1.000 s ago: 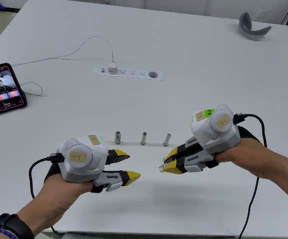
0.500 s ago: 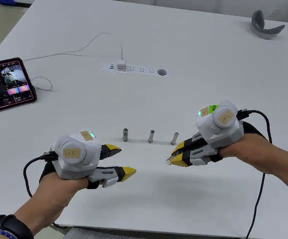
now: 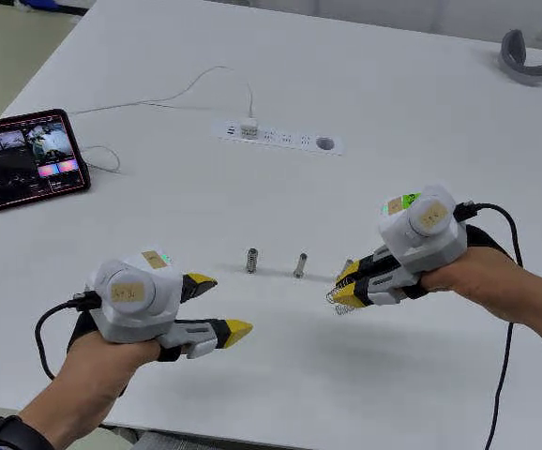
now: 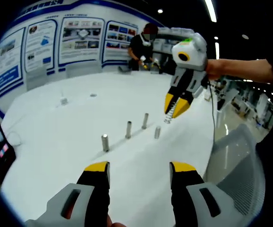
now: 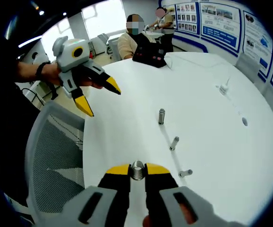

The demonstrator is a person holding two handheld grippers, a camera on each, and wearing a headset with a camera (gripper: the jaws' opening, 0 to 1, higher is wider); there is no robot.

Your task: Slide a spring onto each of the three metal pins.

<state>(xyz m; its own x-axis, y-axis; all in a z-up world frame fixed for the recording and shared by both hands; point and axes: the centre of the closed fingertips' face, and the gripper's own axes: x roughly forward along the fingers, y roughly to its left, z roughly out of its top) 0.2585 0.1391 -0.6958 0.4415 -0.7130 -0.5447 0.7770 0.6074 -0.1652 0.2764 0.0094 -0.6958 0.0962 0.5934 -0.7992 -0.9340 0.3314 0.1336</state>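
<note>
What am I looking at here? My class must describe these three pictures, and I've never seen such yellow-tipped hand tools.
A person holds a white two-jaw gripper with yellow tips in each hand. One picture comes from a headset camera looking down; the two round ones come from cameras on the grippers. On the white table stand three short metal pins, with a white power strip and a dark tablet farther off. The left gripper is open and empty. The right gripper pinches a small coiled metal spring near the pins.

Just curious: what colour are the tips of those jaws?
Yellow tips, clearest in the left gripper view.
</note>
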